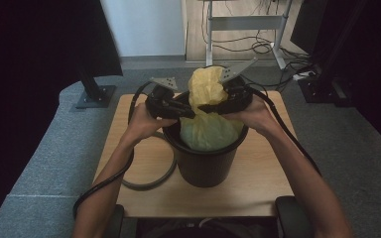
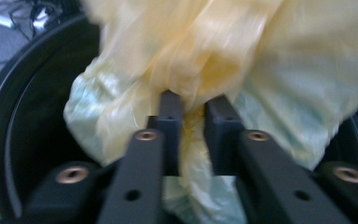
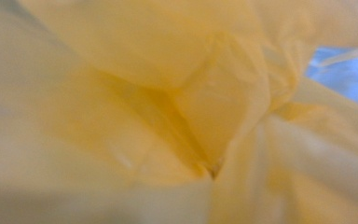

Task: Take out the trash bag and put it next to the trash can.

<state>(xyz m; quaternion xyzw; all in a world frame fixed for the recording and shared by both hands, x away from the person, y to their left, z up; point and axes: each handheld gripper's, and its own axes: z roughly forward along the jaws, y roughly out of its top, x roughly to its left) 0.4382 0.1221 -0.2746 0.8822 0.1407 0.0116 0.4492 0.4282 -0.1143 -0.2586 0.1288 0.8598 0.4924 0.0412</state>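
Observation:
A black round bin (image 1: 206, 163) stands mid-table with a yellow plastic bag (image 1: 206, 89) in it; the bag's gathered top rises above the rim. My left gripper (image 1: 188, 113) reaches in from the left at the bag's neck. In the left gripper view its jaws (image 2: 193, 100) stand close together with the bag's yellow film (image 2: 270, 70) pinched between them, over the bin's wall (image 2: 32, 116). My right gripper (image 1: 203, 106) comes in from the right against the same neck. In the right gripper view, crumpled yellow film (image 3: 168, 93) lies close to the lens and hides the jaws.
The bin sits on a small wooden table (image 1: 258, 188). A grey cable loop (image 1: 154, 181) lies on the table left of the bin. A black stand base (image 1: 94, 94) is on the floor at back left, and a desk frame (image 1: 243, 22) with floor cables stands behind.

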